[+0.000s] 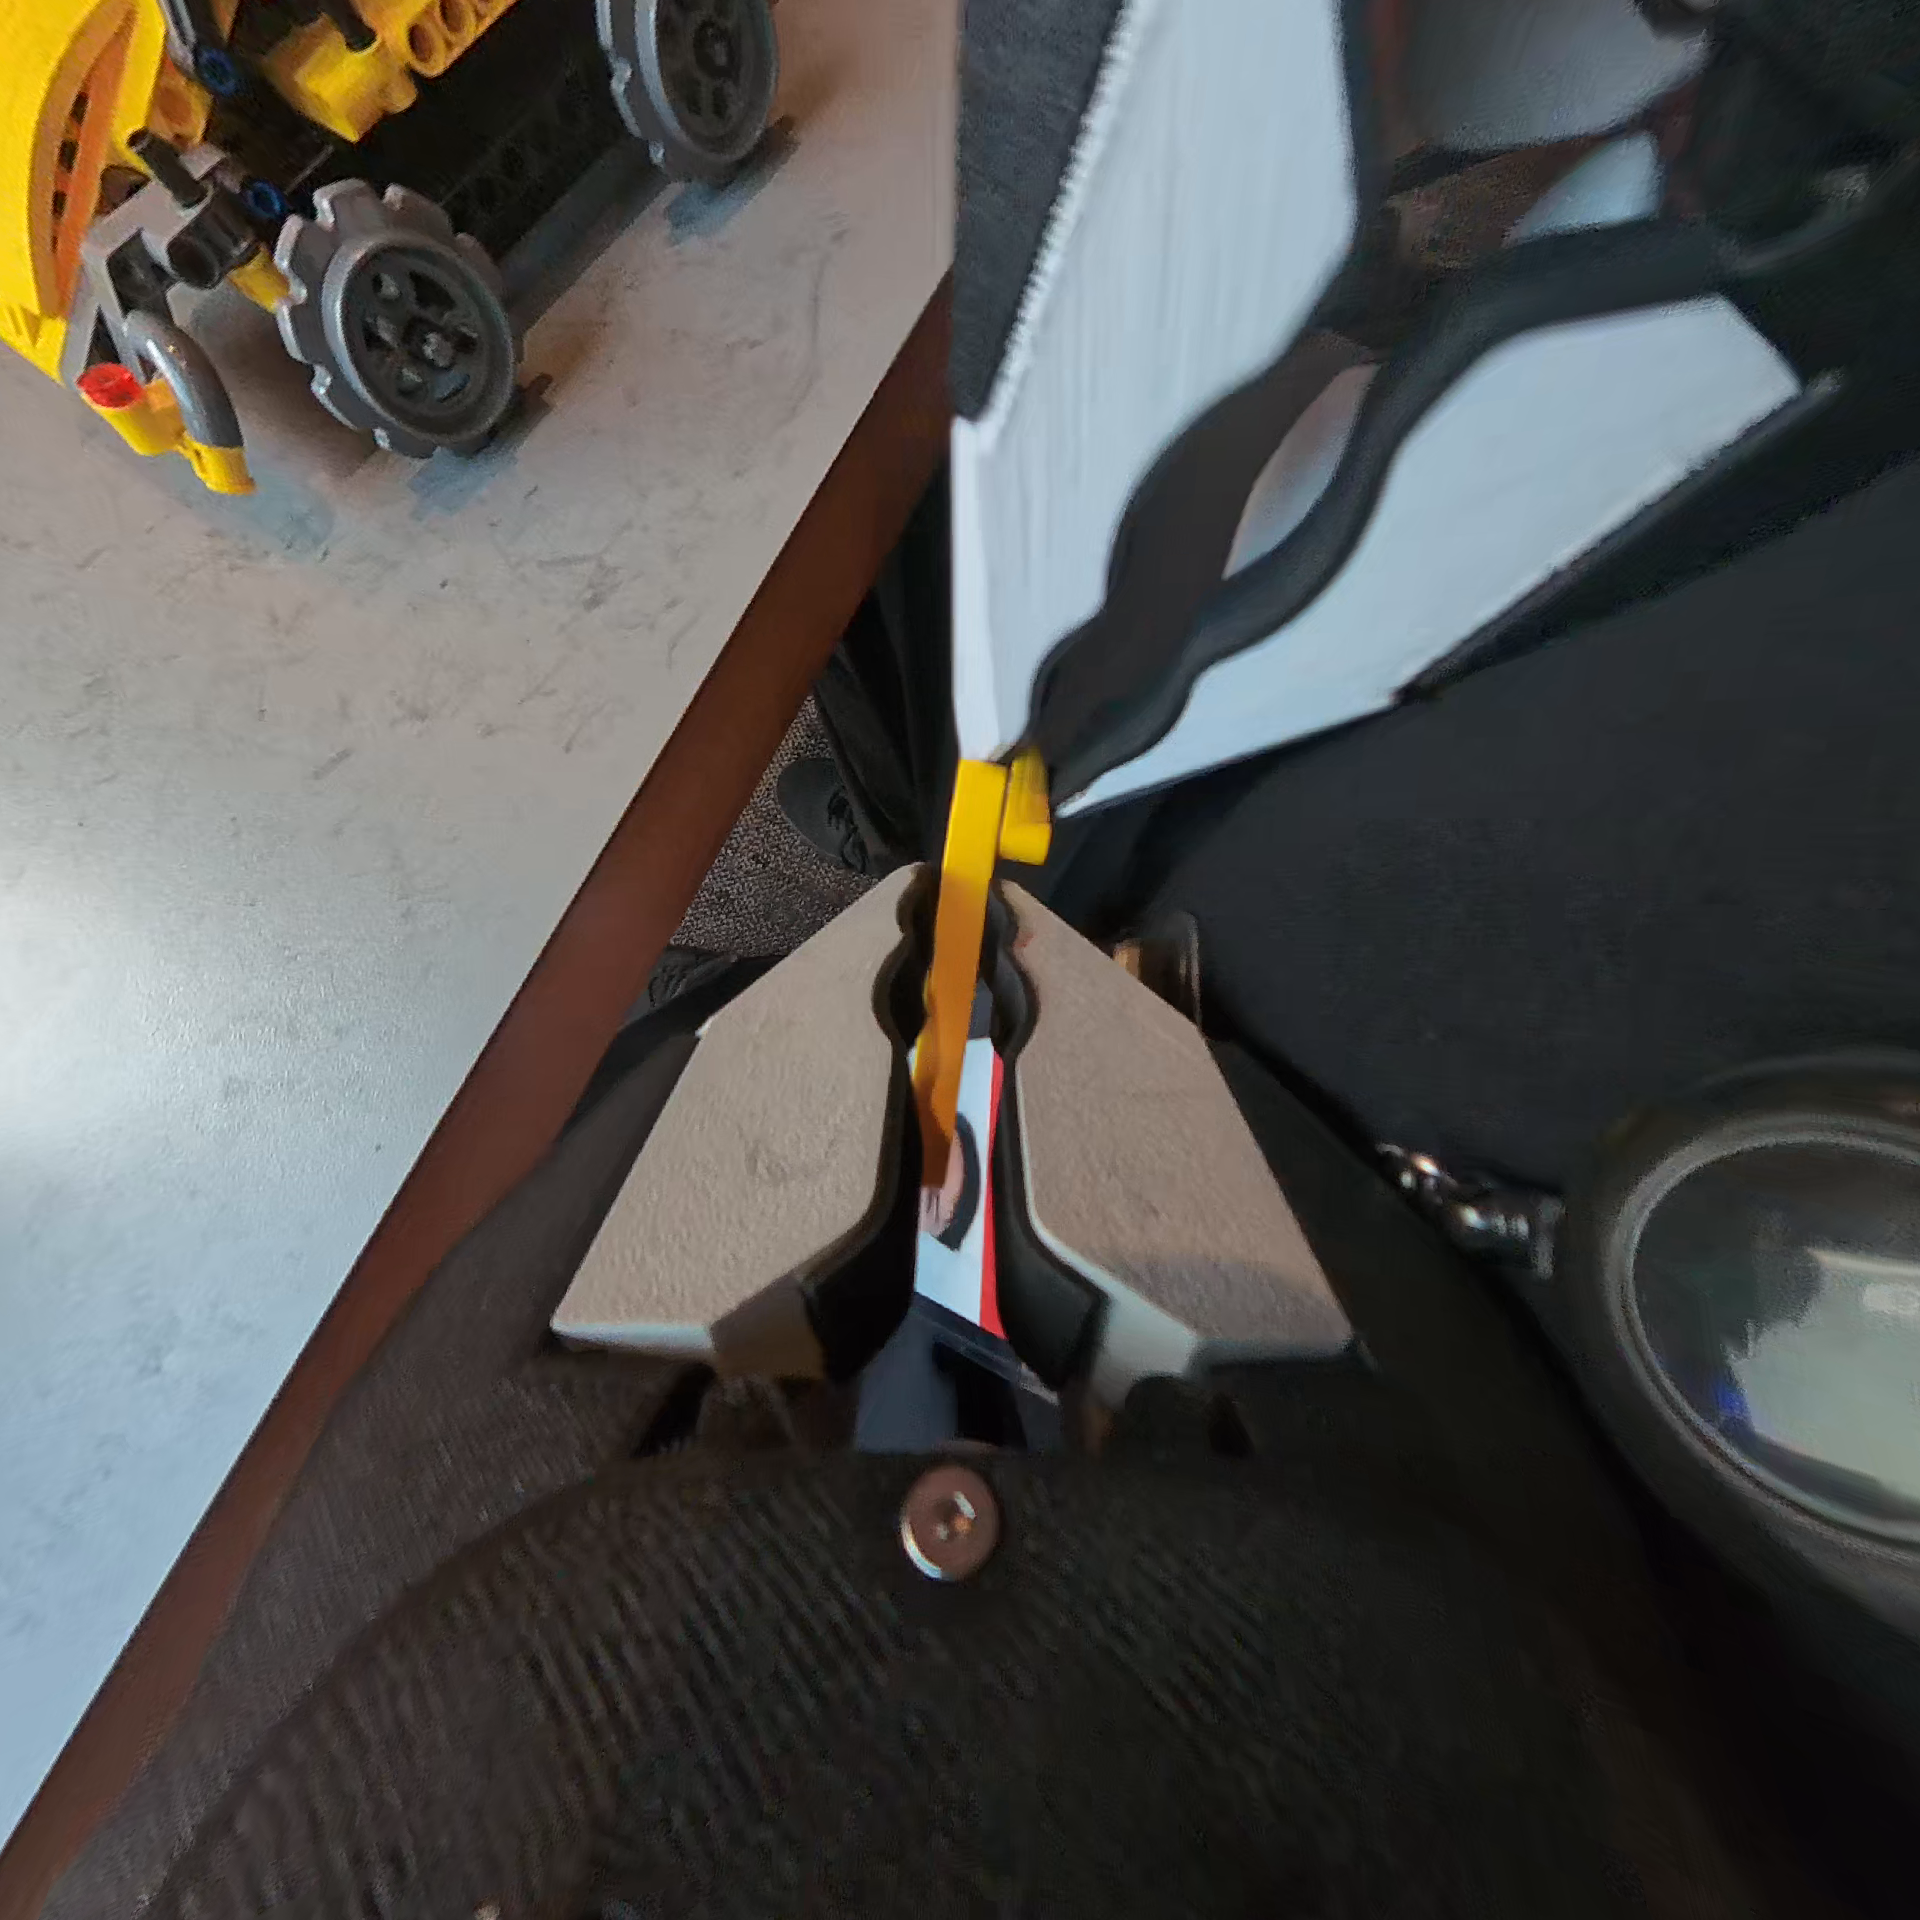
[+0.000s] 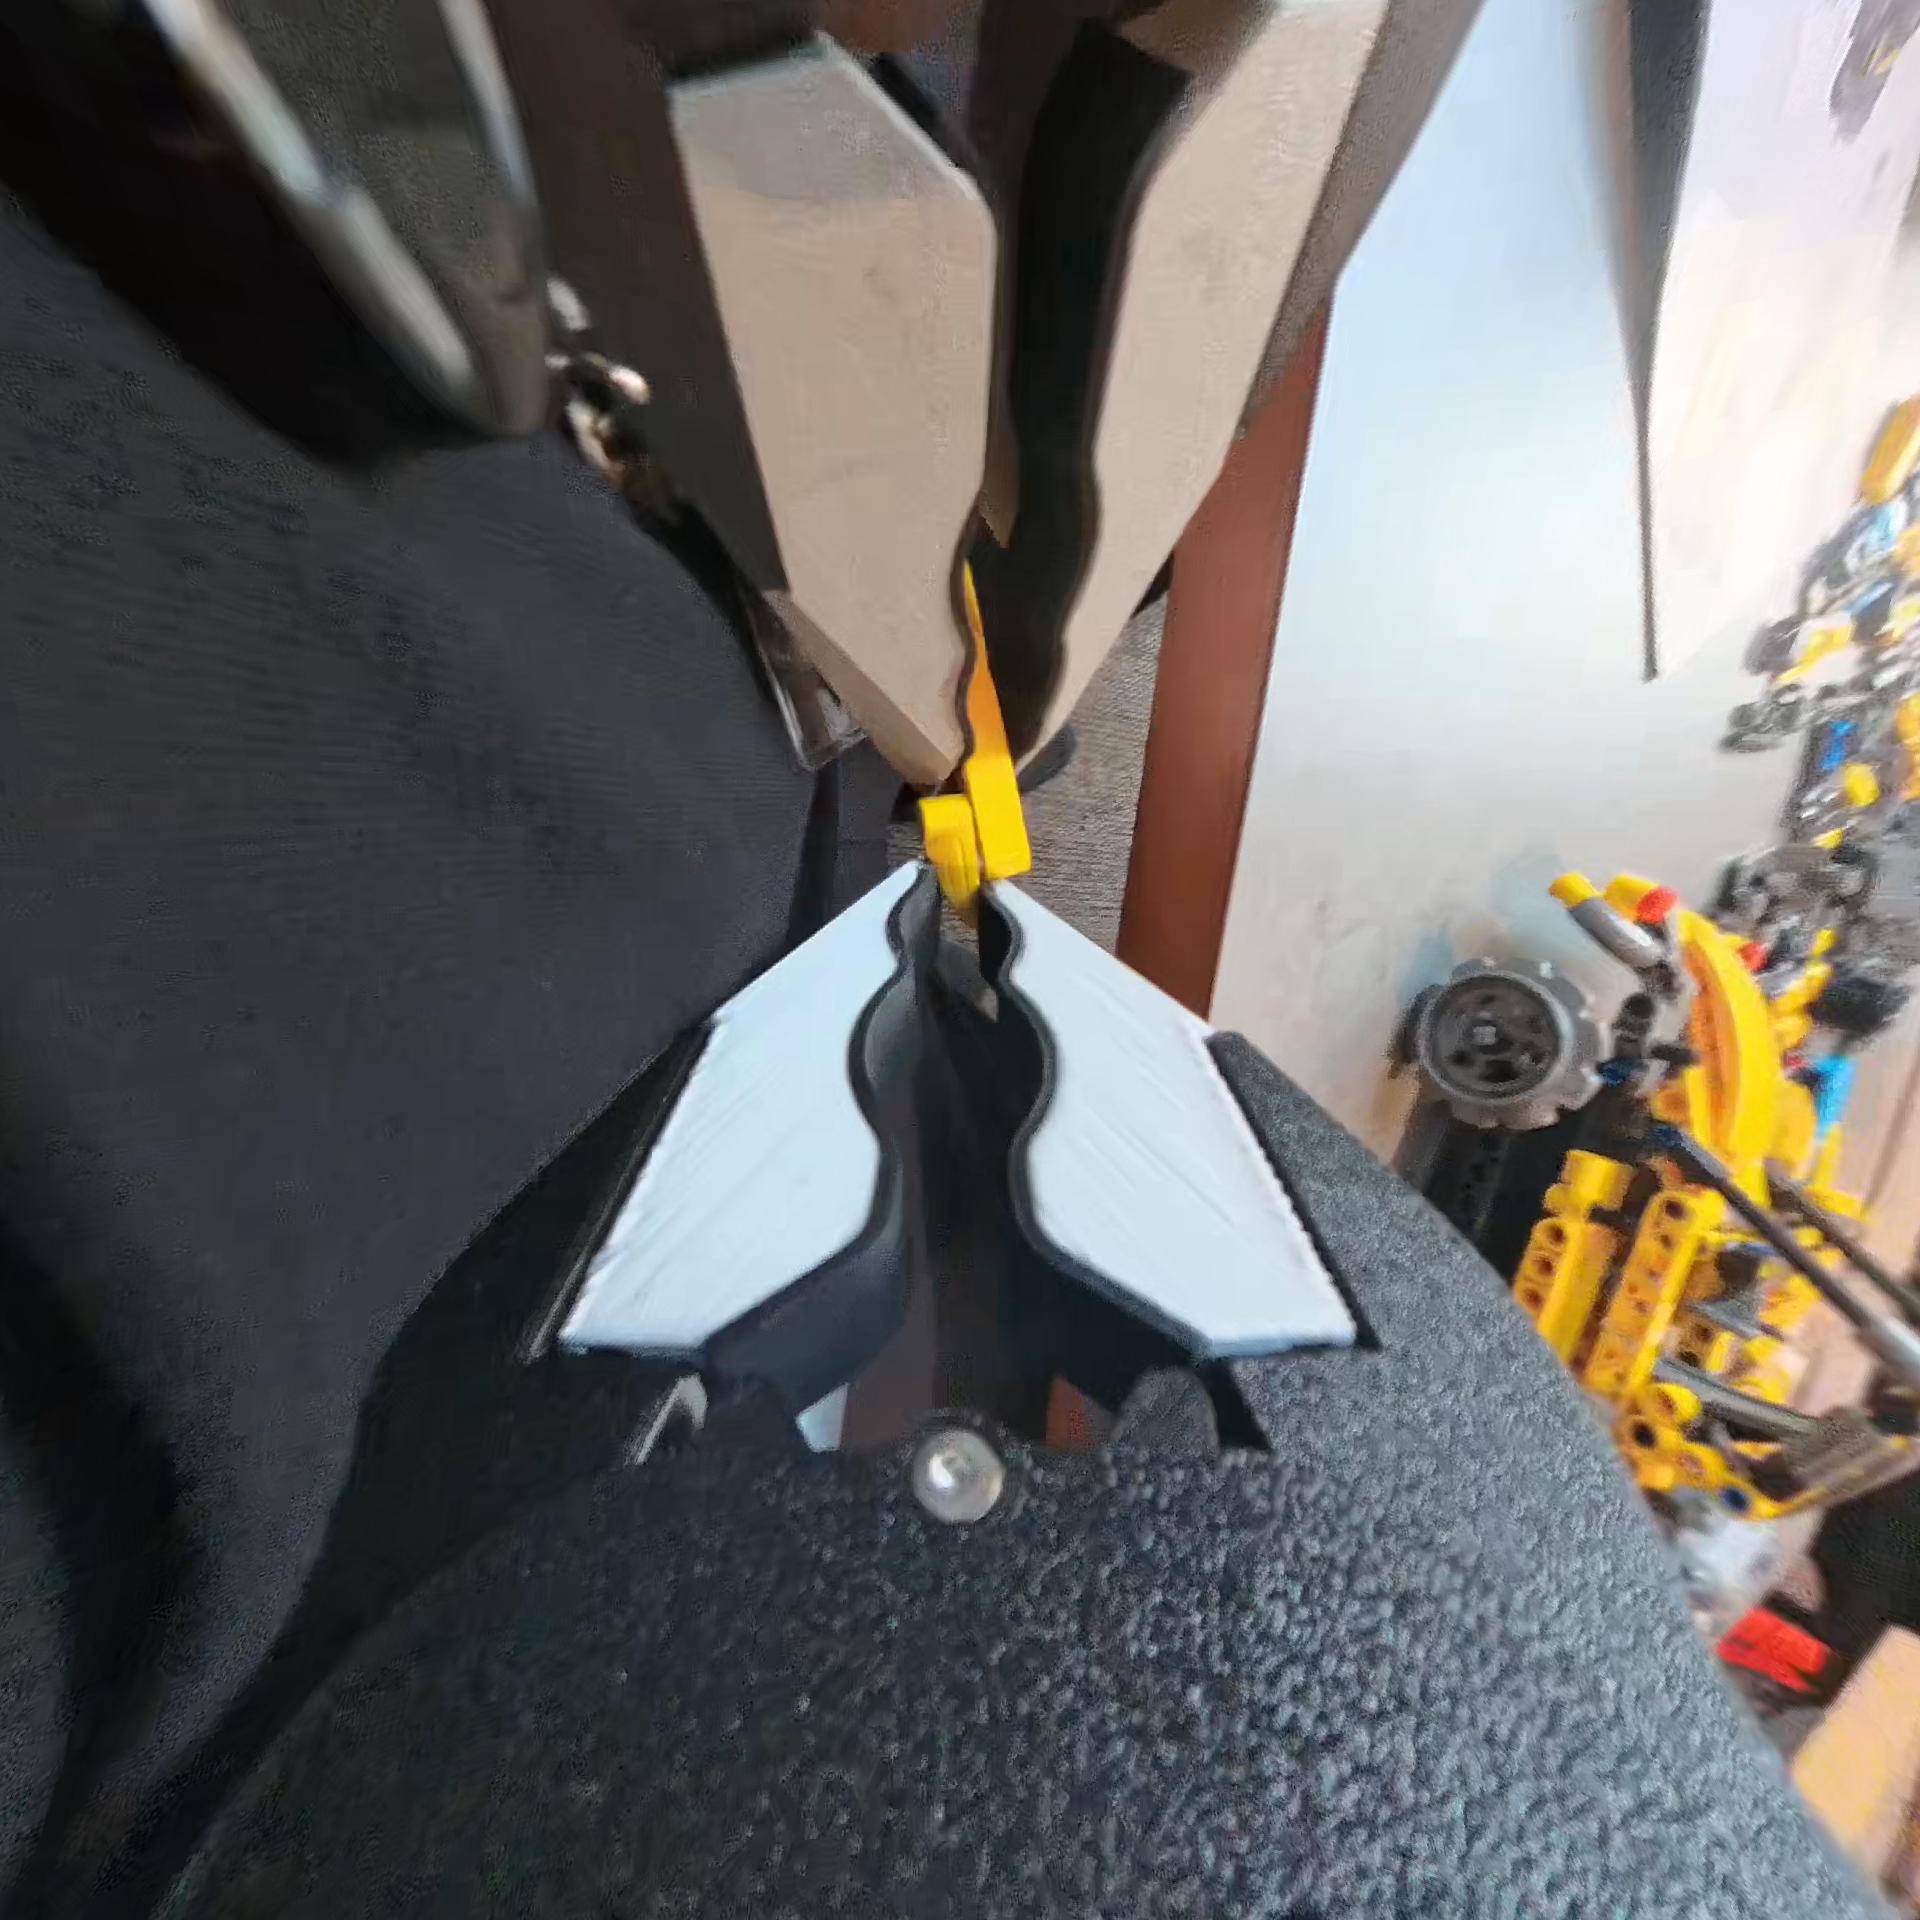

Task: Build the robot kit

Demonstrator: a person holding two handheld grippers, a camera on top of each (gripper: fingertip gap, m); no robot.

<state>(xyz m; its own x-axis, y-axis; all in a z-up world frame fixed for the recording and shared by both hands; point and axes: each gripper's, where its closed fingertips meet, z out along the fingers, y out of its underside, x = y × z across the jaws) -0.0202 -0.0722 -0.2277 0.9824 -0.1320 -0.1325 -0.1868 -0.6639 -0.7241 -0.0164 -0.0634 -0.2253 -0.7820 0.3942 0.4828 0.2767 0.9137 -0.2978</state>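
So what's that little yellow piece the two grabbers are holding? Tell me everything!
The yellow piece is a thin, flat plastic strip with a small yellow connector at one end. The left gripper pinches the strip; the right gripper nips the connector end. It hangs in the air beside the table edge, over dark clothing.

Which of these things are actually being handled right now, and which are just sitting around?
Being handled:
- left tool, shut on the flat yellow strip
- right tool, shut on the small yellow piece joined to the strip's end

Sitting around:
- yellow brick-built vehicle with grey wheels, on the grey table
- loose building parts farther along the table
- person's dark clothing
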